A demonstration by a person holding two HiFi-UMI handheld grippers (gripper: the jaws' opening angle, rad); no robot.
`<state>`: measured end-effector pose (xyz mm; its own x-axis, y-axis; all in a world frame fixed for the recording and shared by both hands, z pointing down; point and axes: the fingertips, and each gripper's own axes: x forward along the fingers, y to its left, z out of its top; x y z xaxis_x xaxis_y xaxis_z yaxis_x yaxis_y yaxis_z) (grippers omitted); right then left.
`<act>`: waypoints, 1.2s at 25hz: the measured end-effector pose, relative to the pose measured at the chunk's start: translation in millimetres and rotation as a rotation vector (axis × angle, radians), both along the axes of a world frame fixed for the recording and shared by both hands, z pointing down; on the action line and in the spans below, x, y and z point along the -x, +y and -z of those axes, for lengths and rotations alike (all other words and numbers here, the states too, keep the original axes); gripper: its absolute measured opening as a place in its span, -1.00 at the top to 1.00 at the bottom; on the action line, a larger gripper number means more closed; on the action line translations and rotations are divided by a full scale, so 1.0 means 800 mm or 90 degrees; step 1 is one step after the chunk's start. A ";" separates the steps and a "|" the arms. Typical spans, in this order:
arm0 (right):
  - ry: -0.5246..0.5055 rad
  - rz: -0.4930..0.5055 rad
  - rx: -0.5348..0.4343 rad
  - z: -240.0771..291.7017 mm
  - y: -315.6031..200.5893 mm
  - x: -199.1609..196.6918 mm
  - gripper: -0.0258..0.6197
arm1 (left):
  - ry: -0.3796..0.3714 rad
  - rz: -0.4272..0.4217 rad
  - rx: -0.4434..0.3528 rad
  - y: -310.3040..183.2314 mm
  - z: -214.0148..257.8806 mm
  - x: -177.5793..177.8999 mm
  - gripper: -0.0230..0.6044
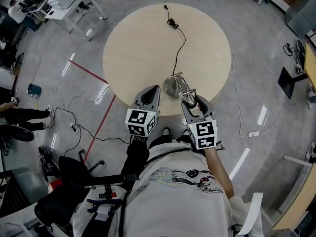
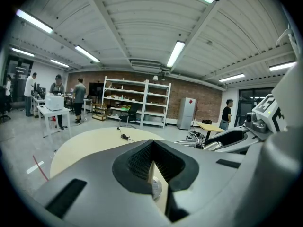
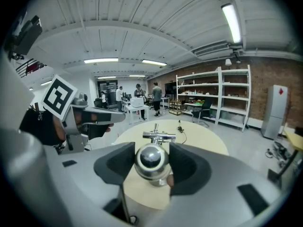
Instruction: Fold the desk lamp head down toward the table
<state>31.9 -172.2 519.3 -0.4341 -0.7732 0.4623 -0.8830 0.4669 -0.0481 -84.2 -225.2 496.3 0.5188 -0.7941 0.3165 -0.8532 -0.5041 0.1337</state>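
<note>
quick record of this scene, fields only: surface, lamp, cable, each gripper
surface: round pale table
lamp: chrome desk lamp, by the table's near edge
cable: black cord, runs from the lamp across the table
right gripper: shut on a rounded chrome part of the lamp
left gripper: shut, holds nothing, beside the lamp

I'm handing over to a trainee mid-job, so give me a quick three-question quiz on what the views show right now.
1. True or false: the right gripper is clamped on the lamp head.
2. Where does the power cord lie? A: only on the floor. B: across the round table. C: in a gripper's jaws.
3. Fill in: the left gripper holds ____.

Key: 1 true; 2 B; 3 nothing.
</note>
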 end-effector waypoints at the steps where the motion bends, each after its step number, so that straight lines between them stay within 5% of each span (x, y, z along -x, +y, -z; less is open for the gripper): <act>1: 0.002 0.002 0.003 -0.005 0.002 0.000 0.21 | 0.000 0.000 0.000 0.000 -0.001 0.000 0.93; 30: 0.032 -0.018 0.053 -0.152 0.022 -0.004 0.29 | -0.019 0.015 0.017 0.013 -0.011 0.015 0.93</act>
<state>34.9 -154.4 641.0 -0.3874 -0.7424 0.5467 -0.8978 0.4384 -0.0408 -96.0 -215.0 504.8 0.4900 -0.7973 0.3524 -0.8686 -0.4805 0.1206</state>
